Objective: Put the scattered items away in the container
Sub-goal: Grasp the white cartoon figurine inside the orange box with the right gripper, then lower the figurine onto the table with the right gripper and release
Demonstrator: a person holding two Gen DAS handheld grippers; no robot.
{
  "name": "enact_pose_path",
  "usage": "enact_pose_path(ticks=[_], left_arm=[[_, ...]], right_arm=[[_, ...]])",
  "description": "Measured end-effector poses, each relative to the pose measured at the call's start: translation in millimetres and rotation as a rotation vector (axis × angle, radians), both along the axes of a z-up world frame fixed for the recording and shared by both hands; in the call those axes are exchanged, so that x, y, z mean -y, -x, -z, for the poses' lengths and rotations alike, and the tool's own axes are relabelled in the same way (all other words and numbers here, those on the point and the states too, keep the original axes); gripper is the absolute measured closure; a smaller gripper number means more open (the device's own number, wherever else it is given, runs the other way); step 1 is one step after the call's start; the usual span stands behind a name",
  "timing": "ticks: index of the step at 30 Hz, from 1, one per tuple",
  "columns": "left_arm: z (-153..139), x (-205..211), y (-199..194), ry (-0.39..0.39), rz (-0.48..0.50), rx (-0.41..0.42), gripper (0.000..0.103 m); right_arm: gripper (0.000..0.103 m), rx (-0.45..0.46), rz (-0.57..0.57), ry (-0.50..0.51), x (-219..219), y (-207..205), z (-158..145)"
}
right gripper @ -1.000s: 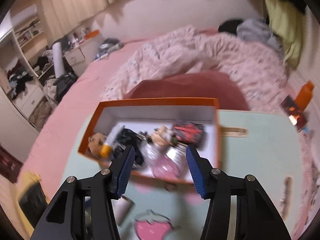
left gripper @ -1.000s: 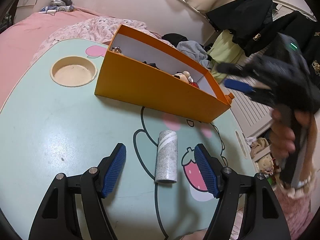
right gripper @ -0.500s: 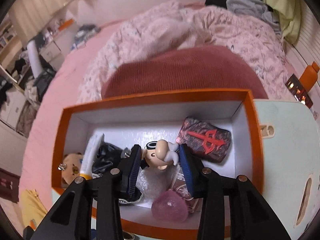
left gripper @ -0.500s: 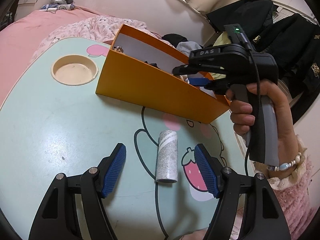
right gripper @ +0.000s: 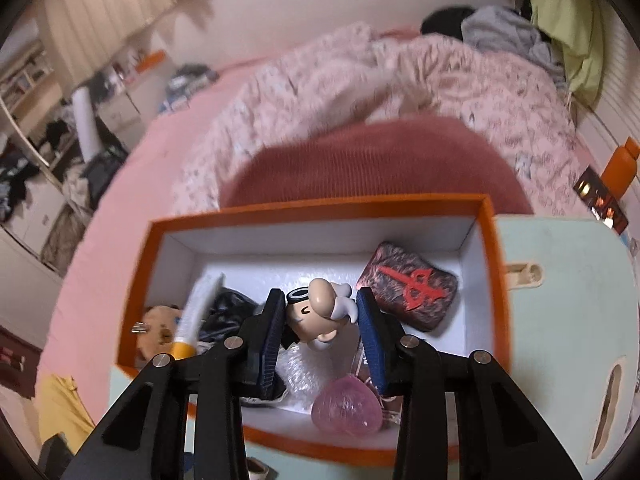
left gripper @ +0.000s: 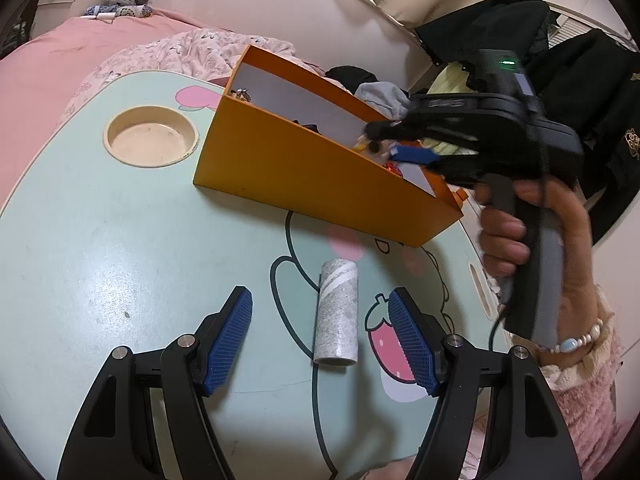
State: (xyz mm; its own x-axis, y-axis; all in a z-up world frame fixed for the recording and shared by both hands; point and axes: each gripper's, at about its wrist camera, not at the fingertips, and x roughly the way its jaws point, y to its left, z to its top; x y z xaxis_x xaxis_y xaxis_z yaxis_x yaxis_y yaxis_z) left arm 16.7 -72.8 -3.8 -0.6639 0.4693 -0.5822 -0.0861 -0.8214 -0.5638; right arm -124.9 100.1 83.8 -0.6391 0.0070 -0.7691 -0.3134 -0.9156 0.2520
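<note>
While the left tool (left gripper: pixel 320 344) hovers wide open and empty around a grey roll (left gripper: pixel 337 312) lying on the counter (left gripper: pixel 120 240), the right tool (right gripper: pixel 320 312), its jaws just closing, brackets a cartoon figurine (right gripper: pixel 320 312) inside the orange box (right gripper: pixel 320 206) beyond.

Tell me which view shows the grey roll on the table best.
The left wrist view. There the roll lies whole on the table, between the open fingers of the left tool and untouched. The right wrist view catches only a sliver of its end at the bottom edge, below the orange box.
</note>
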Motion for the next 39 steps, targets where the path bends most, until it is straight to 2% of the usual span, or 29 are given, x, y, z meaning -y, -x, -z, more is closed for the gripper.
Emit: enact_pose_path(ticks=[6, 8, 11, 13, 16, 20, 23, 29, 32, 34, 37, 39], left_arm=[[0.2, 0.0, 1.7, -0.001, -0.004, 0.003, 0.032], [-0.3, 0.1, 1.9, 0.0, -0.004, 0.003, 0.032], [-0.6, 0.1, 2.7, 0.002, -0.004, 0.004, 0.032], [-0.8, -1.2, 3.0, 0.005, -0.005, 0.005, 0.032], [-0.6, -2.5, 3.5, 0.008, -0.007, 0.005, 0.032], [-0.3, -3.9, 3.6, 0.013, -0.009, 0.006, 0.032], [-0.3, -4.5, 3.6, 0.013, -0.009, 0.006, 0.032], [-0.1, -4.4, 3.4, 0.013, -0.009, 0.007, 0.032], [0.2, -4.3, 3.2, 0.015, -0.009, 0.006, 0.032], [0.3, -4.2, 3.2, 0.014, -0.01, 0.006, 0.032], [-0.2, -5.1, 3.2, 0.013, -0.013, 0.005, 0.032], [-2.3, -5.0, 0.8, 0.011, -0.016, -0.012, 0.032]], right_arm=[[0.068, -0.229, -0.013, 0.002, 6.0, -67.2, -46.2], [0.068, -0.278, -0.025, 0.031, 8.9, -91.5, -54.4], [0.067, -0.306, -0.051, 0.081, 9.2, -120.7, -53.2], [0.067, -0.31, -0.041, 0.091, 7.9, -136.0, -46.5], [0.067, -0.27, -0.028, 0.075, 10.3, -148.4, -27.1], [0.067, -0.182, -0.002, 0.06, 8.7, -148.5, 12.2], [0.067, -0.15, 0.035, 0.066, 7.1, -146.6, 37.5], [0.067, -0.137, 0.041, 0.079, 9.2, -145.1, 56.5], [0.056, -0.169, 0.057, 0.094, 8.4, -150.2, 57.8], [0.053, -0.195, 0.074, 0.099, 8.4, -156.7, 58.8], [0.044, -0.271, 0.104, 0.101, 8.8, -170.6, 49.8], [0.026, -0.329, 0.127, 0.099, 8.0, -180.0, 42.9]])
